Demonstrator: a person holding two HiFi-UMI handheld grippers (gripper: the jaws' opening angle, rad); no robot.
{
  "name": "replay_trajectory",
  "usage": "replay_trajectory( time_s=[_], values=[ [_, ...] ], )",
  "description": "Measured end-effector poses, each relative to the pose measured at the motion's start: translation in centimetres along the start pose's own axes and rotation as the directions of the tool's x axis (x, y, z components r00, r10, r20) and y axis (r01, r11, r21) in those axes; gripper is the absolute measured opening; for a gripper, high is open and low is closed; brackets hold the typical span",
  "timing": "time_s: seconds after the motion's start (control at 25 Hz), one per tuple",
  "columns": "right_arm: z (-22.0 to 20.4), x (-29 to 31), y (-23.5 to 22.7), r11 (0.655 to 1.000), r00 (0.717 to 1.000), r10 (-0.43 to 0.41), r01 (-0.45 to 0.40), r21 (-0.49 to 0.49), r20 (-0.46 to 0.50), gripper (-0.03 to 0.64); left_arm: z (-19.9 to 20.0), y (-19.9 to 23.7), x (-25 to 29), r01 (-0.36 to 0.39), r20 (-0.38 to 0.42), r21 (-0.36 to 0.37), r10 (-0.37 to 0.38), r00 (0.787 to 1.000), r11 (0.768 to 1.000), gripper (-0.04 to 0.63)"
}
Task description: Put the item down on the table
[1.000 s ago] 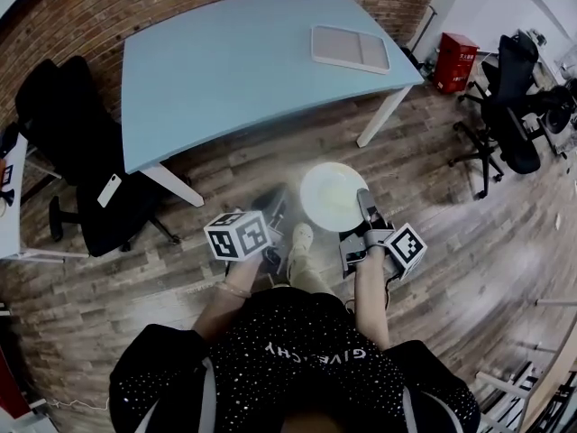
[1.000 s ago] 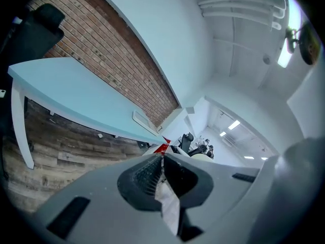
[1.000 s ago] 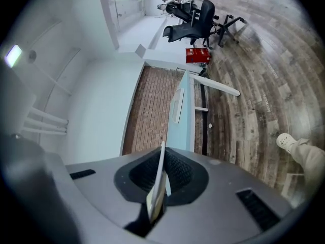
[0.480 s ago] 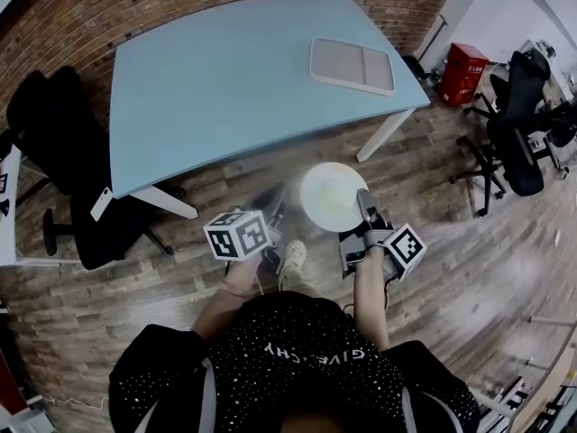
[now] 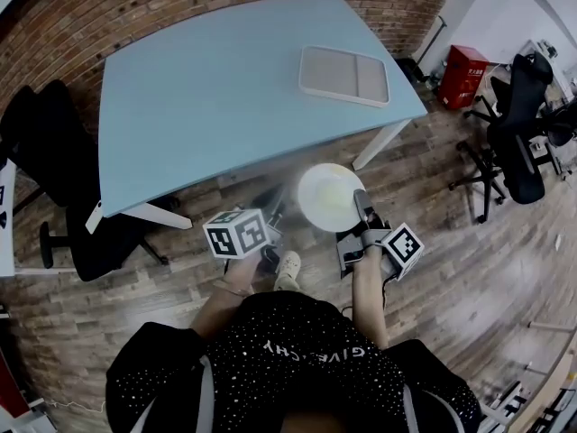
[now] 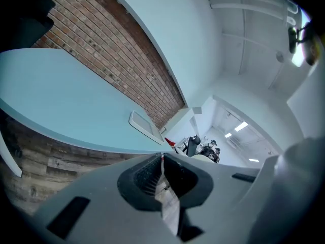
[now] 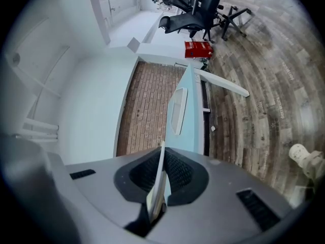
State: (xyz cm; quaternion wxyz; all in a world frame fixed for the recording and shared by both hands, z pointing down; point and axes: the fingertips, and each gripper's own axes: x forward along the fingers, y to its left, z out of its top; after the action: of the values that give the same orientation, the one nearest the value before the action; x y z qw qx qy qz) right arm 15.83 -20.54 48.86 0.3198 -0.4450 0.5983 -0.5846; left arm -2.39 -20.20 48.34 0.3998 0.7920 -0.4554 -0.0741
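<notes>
A white round plate point(image 5: 329, 197) hangs level over the wooden floor, short of the light blue table point(image 5: 225, 79). My right gripper point(image 5: 359, 198) is shut on the plate's right rim. In the right gripper view the plate shows edge-on as a thin white strip point(image 7: 159, 179) clamped between the jaws of that gripper point(image 7: 161, 166), with the table point(image 7: 189, 116) ahead. My left gripper point(image 5: 273, 204) sits just left of the plate, apart from it. In the left gripper view its jaws point(image 6: 162, 172) are closed with nothing held, and the table point(image 6: 61, 105) spreads ahead.
A grey rectangular tray point(image 5: 344, 74) lies at the table's far right; it also shows as the tray point(image 6: 143, 125) and tray point(image 7: 176, 111). Black office chairs stand left point(image 5: 54, 152) and right point(image 5: 518, 115). A red box point(image 5: 462, 64) is by the wall. A white shoe point(image 5: 287, 265) is below.
The table and tray have slid slightly left and nearer in the head view as the person moves. Both grippers and the plate keep their places relative to the body.
</notes>
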Motion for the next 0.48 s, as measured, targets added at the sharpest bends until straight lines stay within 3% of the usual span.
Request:
replay_trajectory(
  time_s=[0.48],
  values=[
    [1.4,3.6,0.4,0.998,0.996,0.065,-0.064,0.026,-0.064,0.021,1.4,-0.7,2.1,-0.017,0.066,0.037,0.014,0.998,0.999,0.025]
  ],
)
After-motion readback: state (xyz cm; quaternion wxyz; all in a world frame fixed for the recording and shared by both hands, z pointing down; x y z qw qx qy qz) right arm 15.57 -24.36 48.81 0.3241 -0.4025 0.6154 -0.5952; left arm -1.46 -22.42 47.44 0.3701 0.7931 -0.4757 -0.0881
